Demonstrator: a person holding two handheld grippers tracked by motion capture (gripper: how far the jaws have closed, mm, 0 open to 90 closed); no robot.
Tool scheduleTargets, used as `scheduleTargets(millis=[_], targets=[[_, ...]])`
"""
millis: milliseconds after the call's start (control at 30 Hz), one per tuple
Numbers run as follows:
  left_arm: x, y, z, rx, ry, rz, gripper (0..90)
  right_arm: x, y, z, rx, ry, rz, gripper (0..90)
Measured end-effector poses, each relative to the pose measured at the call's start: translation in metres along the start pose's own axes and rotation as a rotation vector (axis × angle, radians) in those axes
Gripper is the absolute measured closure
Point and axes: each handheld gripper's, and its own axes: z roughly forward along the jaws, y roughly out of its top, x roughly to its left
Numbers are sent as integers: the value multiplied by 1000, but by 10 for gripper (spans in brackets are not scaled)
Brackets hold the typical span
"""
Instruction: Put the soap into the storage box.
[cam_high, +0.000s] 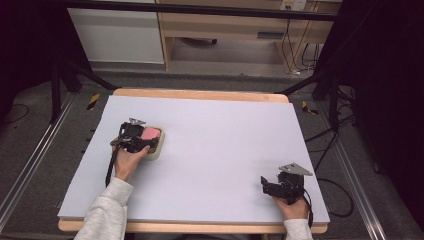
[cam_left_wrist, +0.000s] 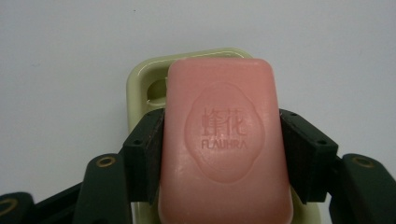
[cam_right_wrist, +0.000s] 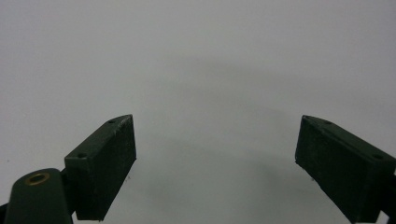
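Clamping pink soap (cam_left_wrist: 224, 149), left hand-held gripper (cam_left_wrist: 223, 161), over dish (cam_left_wrist: 140, 84)

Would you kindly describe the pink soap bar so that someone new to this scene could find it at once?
Start at the pale grey table top and look to its left half, where the left tongs are working. There, above a cream rectangular soap dish, sits the pink rounded soap bar, clamped between the black jaws. It is the one pink item, stamped with an oval emblem reading FLAUHRA.
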Motion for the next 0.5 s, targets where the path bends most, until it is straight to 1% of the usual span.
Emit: scheduleTargets(millis=[500], targets=[[0, -3, 5, 17, 11, 6, 372, 0, 0, 0, 1, 1, -3, 126]])
